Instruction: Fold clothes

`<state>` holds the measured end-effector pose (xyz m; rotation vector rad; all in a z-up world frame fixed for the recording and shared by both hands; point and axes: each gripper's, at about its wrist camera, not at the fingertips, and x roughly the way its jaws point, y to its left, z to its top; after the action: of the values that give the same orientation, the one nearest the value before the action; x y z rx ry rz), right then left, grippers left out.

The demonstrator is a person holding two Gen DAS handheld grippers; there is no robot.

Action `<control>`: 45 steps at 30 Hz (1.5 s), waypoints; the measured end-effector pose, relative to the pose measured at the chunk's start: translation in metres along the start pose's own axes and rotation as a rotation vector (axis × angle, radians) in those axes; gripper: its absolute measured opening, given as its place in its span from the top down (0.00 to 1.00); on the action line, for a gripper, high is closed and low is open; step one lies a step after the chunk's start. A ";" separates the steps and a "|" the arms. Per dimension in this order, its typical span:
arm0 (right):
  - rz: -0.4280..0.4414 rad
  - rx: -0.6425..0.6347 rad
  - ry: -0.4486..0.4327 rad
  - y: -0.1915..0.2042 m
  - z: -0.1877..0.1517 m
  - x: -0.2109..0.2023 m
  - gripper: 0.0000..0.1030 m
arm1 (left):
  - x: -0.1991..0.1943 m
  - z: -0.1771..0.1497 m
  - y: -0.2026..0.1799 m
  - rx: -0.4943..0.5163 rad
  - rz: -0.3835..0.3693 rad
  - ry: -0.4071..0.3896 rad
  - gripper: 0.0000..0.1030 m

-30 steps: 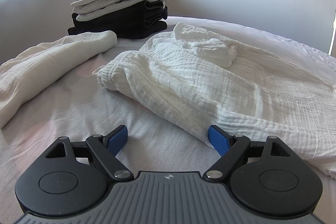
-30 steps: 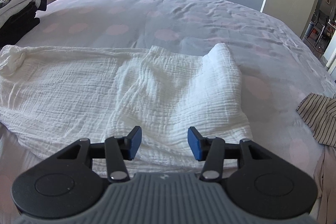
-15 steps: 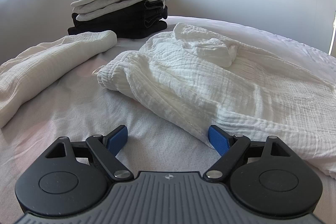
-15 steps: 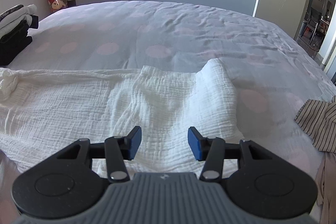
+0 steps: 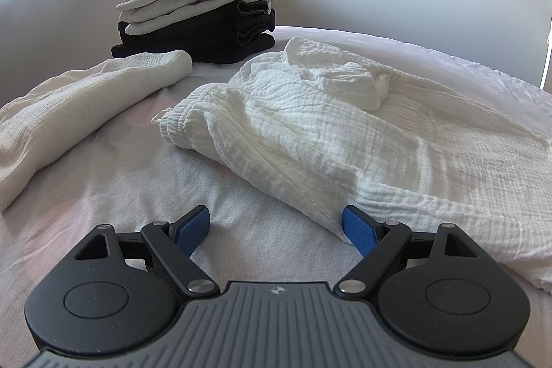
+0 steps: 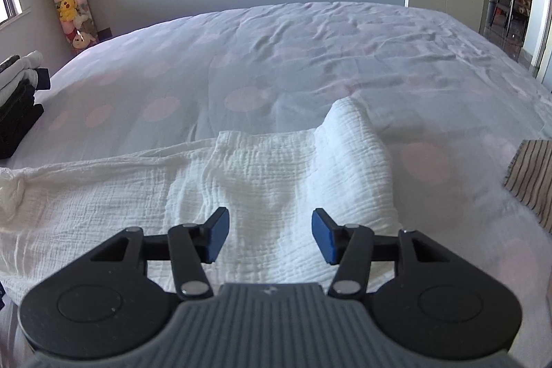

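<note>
Left wrist view: left gripper (image 5: pixel 275 226) jaws wide apart, empty, beside white garment (image 5: pixel 345 130) on bed (image 5: pixel 114 181). Right gripper (image 6: pixel 269 235) jaws just widened, released, above garment; folded stack (image 5: pixel 196 12) behind garment.

striped cloth (image 6: pixel 533 178): cut by right edge | folded stack (image 6: pixel 17 106): cut left

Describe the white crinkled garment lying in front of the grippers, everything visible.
The white garment looks like crinkled cotton gauze, lying partly folded and rumpled across the bed. A bunched lump sits on top near its far end. One corner peaks up on the right wrist view. Neither gripper holds it.
</note>
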<state>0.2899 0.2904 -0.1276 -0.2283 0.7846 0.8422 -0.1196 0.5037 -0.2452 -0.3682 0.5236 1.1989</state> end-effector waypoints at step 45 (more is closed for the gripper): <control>0.291 0.086 0.090 0.081 0.065 0.003 0.88 | -0.024 0.081 0.026 -0.003 -0.077 0.083 0.04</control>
<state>0.2652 0.3768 -0.0749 -0.0754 0.9505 1.0749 -0.1356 0.5365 -0.1643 -0.4383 0.5743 1.1138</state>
